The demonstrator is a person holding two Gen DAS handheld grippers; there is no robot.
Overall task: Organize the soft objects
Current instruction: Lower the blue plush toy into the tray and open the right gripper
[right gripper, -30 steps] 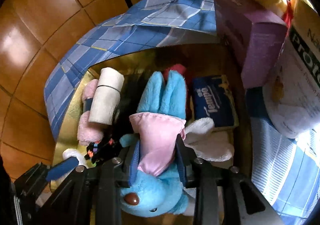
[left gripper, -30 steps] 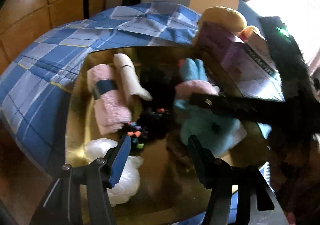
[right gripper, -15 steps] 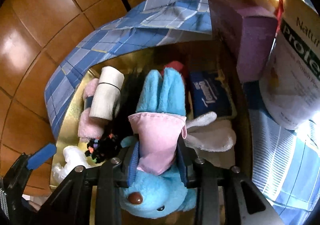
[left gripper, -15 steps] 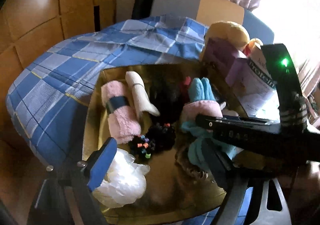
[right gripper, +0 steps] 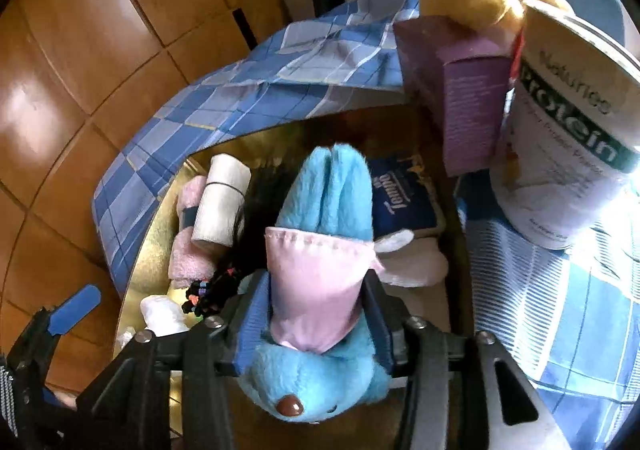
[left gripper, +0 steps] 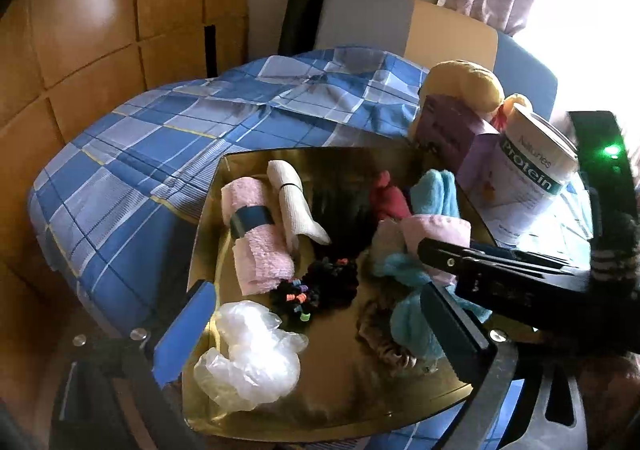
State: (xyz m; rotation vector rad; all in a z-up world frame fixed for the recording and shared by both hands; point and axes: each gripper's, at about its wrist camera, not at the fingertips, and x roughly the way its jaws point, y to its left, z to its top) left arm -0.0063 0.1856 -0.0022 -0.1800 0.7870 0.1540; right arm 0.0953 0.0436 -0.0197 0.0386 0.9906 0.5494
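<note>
Your right fingers (right gripper: pixel 316 314) are opening around the blue bunny (right gripper: pixel 320 290), so let it settle on the tray (left gripper: pixel 344 402) while your empty left fingers (left gripper: pixel 316 334) spread wide.

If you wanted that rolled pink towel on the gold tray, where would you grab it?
Probably across the middle of the pink towel, at its dark band, coming from above. It lies flat as a firm roll, and a white roll crowds one side.

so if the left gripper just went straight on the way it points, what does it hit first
Probably the black hair ties with coloured beads on the gold tray; depth is unclear. The left gripper is opening, with nothing between its jaws.
</note>
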